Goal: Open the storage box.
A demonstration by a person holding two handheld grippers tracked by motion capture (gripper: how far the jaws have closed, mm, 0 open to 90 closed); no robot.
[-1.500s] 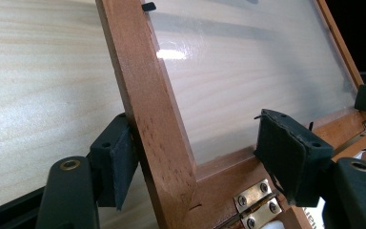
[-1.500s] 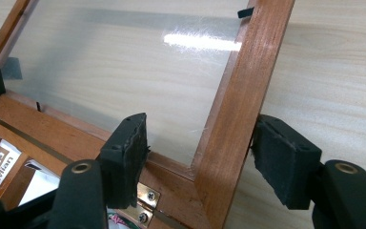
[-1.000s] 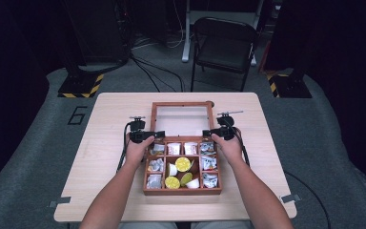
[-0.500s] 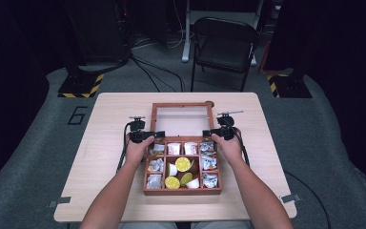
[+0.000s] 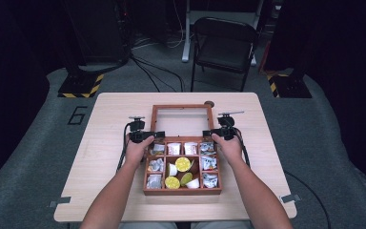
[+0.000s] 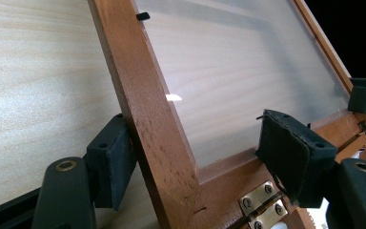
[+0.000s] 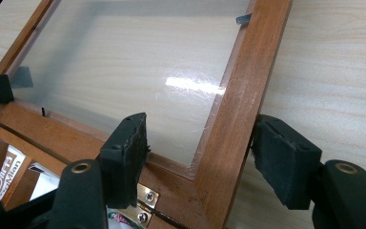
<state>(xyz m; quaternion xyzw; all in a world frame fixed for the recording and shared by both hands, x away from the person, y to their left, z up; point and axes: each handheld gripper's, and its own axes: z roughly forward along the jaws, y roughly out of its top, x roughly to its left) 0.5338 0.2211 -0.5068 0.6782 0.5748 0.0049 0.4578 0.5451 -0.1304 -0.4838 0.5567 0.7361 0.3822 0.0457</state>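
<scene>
handling: glass lid (image 5: pixel 179 119) of the wooden box (image 5: pixel 182 191), folded back flat on the desk (image 5: pixel 100 124)
left gripper (image 6: pixel 198 164): part open, straddling lid frame, unclamped
right gripper (image 7: pixel 202 157): likewise
next: likely clamp both, swing lid forward shut

**One camera overhead, two riding close at the lid**

The high view looks forward and down from the person's side, taking in the whole bench (image 5: pixel 109 143), the open wooden box (image 5: pixel 182 164) and the floor beyond. The left gripper view sits very near the lid's (image 6: pixel 162 119) left rail, looking along it. The right gripper view sits as near the right rail (image 7: pixel 233 109). All three share the lid's clear pane (image 7: pixel 124 62).
</scene>
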